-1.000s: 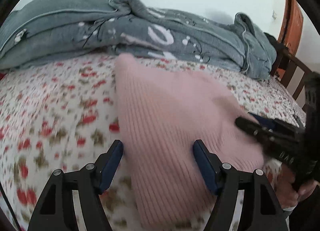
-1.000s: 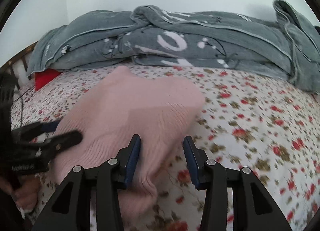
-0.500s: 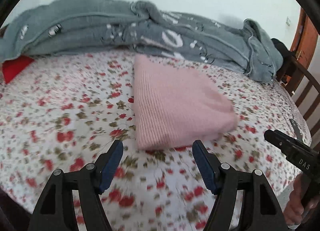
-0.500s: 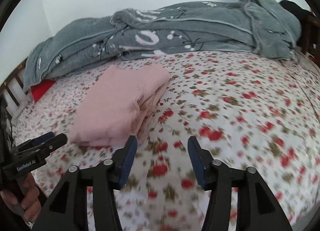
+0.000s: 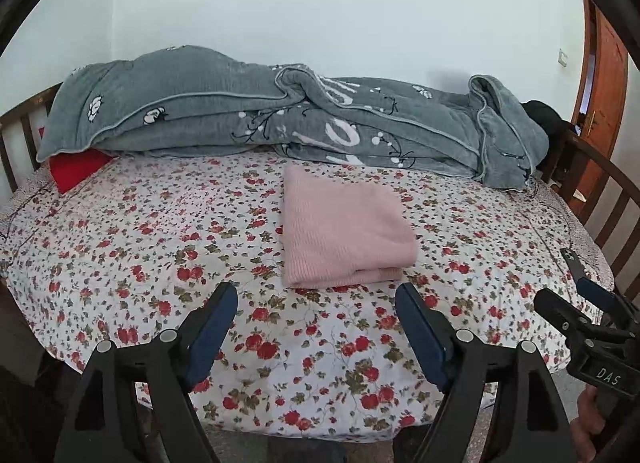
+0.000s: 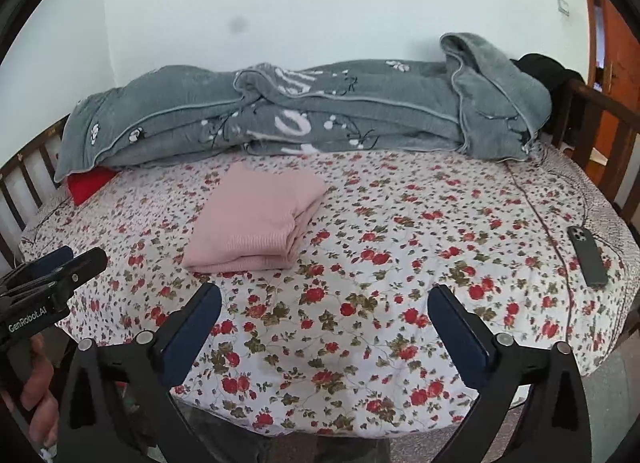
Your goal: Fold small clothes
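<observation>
The pink sweater (image 5: 344,227) lies folded mid-bed, nearer the blanket (image 5: 280,119) at the far edge. The left gripper (image 5: 316,327) and right gripper (image 6: 324,323) have just been opening, jaws empty, near the front edge. Any careless brush could undo the fold; the phone (image 6: 588,259) sits near the right edge.

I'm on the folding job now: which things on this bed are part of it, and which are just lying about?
Part of the job:
- pink knit garment, folded, lying on the floral bedsheet
- left gripper and right gripper, jaws open, nothing between them

Just lying about:
- grey blanket, heaped along the wall
- red cushion, partly under the blanket
- phone, near the bed's edge
</observation>
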`<control>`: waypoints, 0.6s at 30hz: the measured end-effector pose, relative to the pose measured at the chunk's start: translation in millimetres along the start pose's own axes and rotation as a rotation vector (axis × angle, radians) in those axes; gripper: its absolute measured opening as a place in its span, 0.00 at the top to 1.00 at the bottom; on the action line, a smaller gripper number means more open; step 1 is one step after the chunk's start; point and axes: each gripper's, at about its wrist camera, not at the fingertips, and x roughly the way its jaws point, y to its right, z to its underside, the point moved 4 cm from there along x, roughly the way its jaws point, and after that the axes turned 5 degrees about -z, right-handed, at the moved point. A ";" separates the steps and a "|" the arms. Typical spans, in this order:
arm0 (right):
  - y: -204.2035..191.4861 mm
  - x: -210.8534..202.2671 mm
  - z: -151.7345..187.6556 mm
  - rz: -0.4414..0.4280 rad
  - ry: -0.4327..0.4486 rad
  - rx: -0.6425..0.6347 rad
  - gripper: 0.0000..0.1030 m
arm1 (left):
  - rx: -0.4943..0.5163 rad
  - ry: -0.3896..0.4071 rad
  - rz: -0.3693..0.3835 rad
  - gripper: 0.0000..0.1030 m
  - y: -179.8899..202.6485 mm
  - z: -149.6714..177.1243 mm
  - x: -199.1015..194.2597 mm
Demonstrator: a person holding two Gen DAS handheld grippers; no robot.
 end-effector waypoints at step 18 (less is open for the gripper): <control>-2.5 -20.1 2.2 0.043 0.046 -0.018 0.01 | 0.016 0.043 -0.010 0.22 2.5 3.3 -14.5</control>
